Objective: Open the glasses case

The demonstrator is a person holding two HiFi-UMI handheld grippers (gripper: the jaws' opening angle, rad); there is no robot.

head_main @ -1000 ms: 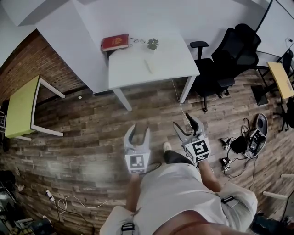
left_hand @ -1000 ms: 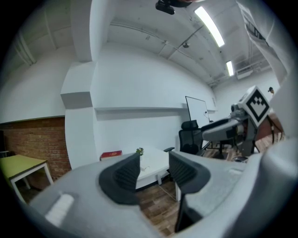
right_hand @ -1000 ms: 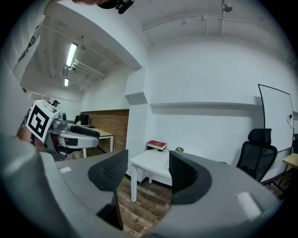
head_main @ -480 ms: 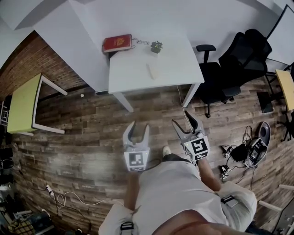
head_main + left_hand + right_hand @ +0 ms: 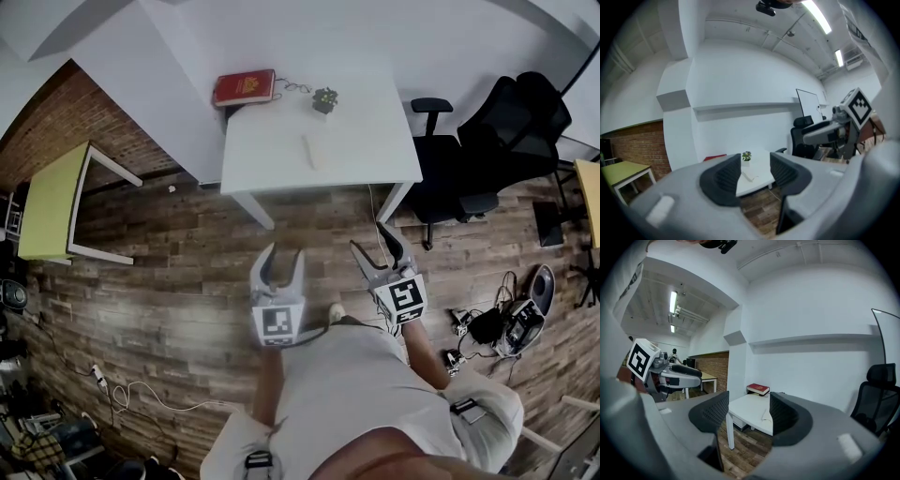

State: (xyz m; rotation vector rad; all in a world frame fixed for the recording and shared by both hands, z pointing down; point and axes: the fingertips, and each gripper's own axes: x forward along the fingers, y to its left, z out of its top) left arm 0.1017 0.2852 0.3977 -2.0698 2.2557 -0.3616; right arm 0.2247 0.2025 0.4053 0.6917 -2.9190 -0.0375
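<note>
On the worktop [image 5: 272,141], the pale glasses case [image 5: 309,150] is lying untouched, apparently unopened, while the left hand-held gripper [image 5: 284,255] and right hand-held gripper [image 5: 371,240] are hovering well away, jaws apart

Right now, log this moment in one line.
left gripper open, empty | right gripper open, empty | glasses case on white table, untouched

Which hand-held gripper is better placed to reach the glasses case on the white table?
Left, slightly. Both are open, empty and short of the white table, but the glasses case lies nearly straight ahead of the left hand-held gripper; the right hand-held gripper stands further aside.
</note>
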